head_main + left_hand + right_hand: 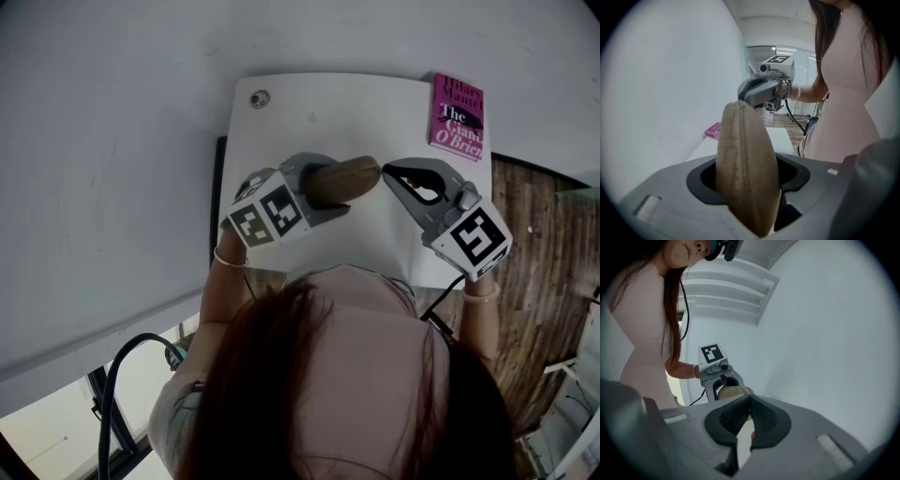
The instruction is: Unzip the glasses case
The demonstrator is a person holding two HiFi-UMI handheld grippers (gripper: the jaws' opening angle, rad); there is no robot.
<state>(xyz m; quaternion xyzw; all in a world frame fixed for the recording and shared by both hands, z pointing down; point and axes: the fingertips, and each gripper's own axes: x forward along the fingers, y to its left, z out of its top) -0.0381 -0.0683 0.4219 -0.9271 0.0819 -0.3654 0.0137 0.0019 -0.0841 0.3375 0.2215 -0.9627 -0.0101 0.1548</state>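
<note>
A tan fabric glasses case (342, 180) hangs above the white table (309, 112). My left gripper (323, 186) is shut across its middle, and in the left gripper view the case (747, 159) stands up between the jaws. My right gripper (385, 171) comes in from the right with its jaws shut at the case's far end. In the right gripper view the dark pads (761, 416) meet just in front of the case's tip (736, 391). They appear to pinch the zipper pull, which is hidden.
A pink book (457, 117) lies at the table's back right corner, and a small round object (260, 98) at its back left. A white wall runs along the left. Wooden floor (548, 244) lies to the right of the table.
</note>
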